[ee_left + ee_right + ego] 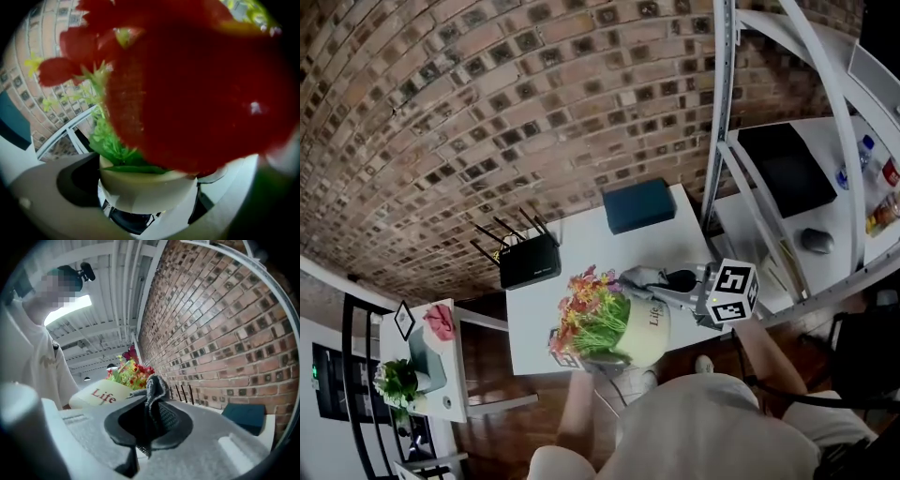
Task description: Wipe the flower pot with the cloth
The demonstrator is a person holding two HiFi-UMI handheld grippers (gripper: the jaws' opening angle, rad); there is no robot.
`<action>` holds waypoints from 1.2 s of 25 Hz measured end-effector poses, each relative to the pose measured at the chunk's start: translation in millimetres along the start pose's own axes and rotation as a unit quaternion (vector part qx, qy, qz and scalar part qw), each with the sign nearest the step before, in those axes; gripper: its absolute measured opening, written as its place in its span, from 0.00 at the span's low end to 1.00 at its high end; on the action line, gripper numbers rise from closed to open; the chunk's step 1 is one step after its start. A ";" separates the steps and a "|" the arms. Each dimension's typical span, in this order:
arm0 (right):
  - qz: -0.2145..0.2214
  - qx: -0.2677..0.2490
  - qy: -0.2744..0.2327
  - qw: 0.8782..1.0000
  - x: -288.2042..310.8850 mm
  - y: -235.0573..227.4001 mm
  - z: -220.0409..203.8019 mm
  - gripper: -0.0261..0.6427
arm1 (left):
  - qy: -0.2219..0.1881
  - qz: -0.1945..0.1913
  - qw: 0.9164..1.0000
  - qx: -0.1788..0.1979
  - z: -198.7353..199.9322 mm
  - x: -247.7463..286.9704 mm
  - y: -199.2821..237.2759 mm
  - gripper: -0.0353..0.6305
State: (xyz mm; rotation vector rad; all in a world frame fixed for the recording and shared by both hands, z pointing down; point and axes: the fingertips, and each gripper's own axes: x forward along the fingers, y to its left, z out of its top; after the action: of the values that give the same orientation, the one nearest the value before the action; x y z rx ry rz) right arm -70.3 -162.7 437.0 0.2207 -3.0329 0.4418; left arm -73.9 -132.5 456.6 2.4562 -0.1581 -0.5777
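Note:
The cream flower pot (645, 330), printed "Life" and full of red, orange and green artificial flowers (592, 307), is held tilted on its side above the white table's (581, 248) near edge. My left gripper (579, 356) sits under the flowers, shut on the pot's rim (145, 186); a blurred red flower (197, 93) fills most of the left gripper view. My right gripper (680, 286) is shut on the grey cloth (642, 278), which lies against the pot's upper side. In the right gripper view the cloth (153, 394) sticks up between the jaws, beside the pot (101, 394).
A teal box (638, 205) lies at the table's back and a black router (530, 260) with antennas at its left. A small side table (427, 361) with a plant stands at left. A white metal frame (724, 112) and a desk (825, 216) are at right.

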 end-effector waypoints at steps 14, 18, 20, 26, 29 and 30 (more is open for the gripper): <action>0.054 0.076 -0.004 0.996 -13.0 2.4 -27.2 0.04 | -0.038 -0.014 0.999 -0.007 -1.8 -16.3 -3.3 1.00; 0.015 0.035 -0.014 0.999 -42.3 -6.8 16.0 0.04 | -0.047 -0.016 0.999 -0.009 -2.3 -20.9 -2.9 1.00; 0.032 0.018 0.019 0.999 -40.4 11.1 23.9 0.04 | -0.045 -0.010 0.999 -0.011 -2.9 -22.3 2.8 1.00; 0.132 0.016 0.162 0.978 -8.4 86.2 -20.1 0.04 | -0.012 0.021 0.999 -0.025 -10.4 -20.4 31.8 1.00; 0.099 0.017 0.198 0.975 -2.1 71.9 -38.7 0.04 | 0.002 -0.002 1.000 -0.029 -18.5 -13.4 24.0 1.00; 0.088 0.025 0.191 0.977 -3.3 64.6 -35.9 0.04 | 0.005 -0.008 1.000 -0.030 -20.8 -12.3 21.4 1.00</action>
State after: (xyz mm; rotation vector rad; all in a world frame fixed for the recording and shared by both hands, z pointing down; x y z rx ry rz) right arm -75.1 -90.6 453.0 -0.1213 -2.6739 0.5070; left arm -75.4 -135.8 488.6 2.4035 -0.1162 -0.5675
